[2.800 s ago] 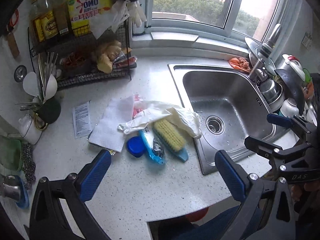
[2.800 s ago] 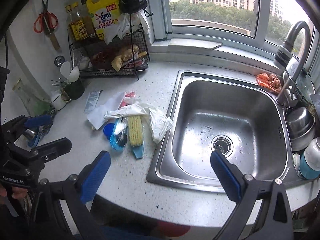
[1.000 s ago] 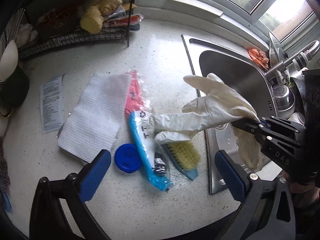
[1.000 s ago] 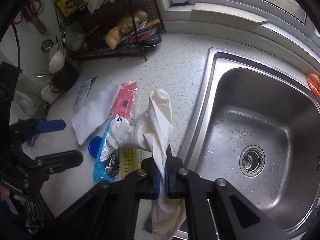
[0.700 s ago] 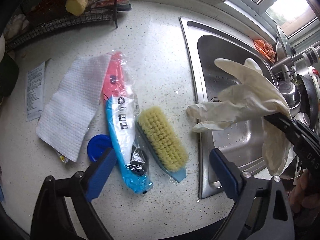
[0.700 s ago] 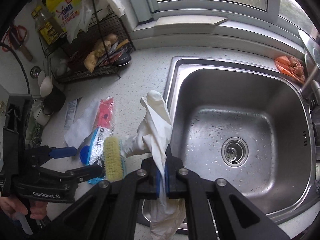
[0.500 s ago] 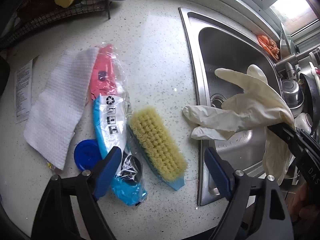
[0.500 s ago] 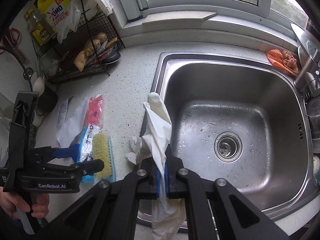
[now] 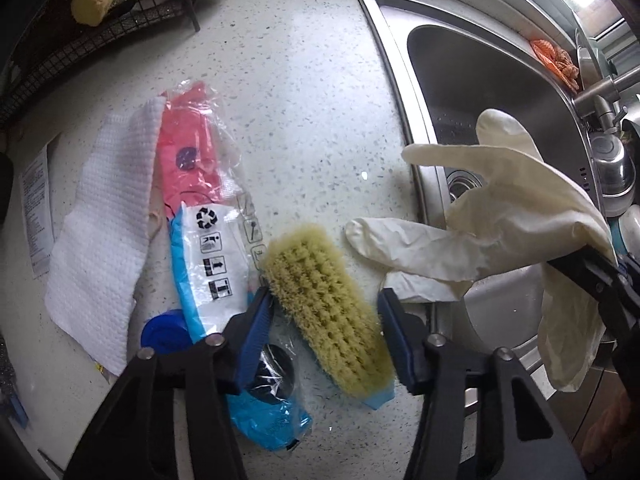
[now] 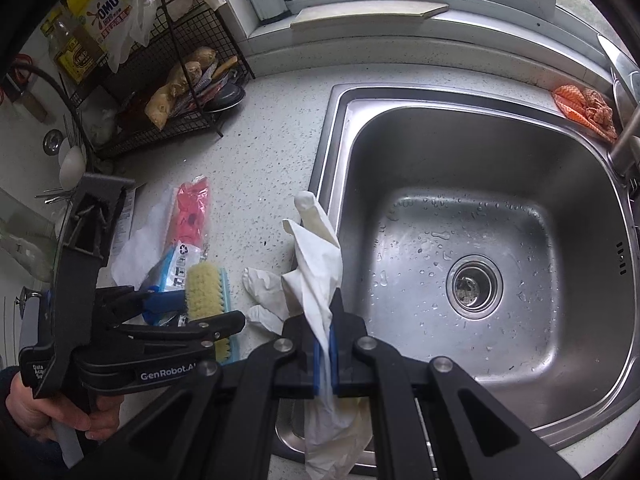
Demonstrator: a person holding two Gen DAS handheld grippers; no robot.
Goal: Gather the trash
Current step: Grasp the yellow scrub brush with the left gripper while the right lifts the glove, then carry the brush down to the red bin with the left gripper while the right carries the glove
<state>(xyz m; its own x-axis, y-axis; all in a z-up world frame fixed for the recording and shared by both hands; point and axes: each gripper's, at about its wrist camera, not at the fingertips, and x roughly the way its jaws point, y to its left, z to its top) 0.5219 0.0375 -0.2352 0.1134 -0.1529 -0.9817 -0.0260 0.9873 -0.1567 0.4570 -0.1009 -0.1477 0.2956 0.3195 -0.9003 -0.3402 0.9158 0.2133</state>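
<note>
Two grippers work: our right gripper (image 10: 326, 354) fingers stay clamped on the glove (image 10: 316, 248) lifted at lower centre, while our left gripper (image 9: 324, 332) fingers have just been closing around the brush (image 9: 326, 308) on the tabletop (image 9: 288, 92), not yet pressing.

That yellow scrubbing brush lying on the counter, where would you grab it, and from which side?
Across its narrow width, near the middle, coming straight down from above. The brush lies bristles-up, long and slim, so its two long sides suit the pads. The left gripper, jaws just closing, already straddles it that way.
</note>
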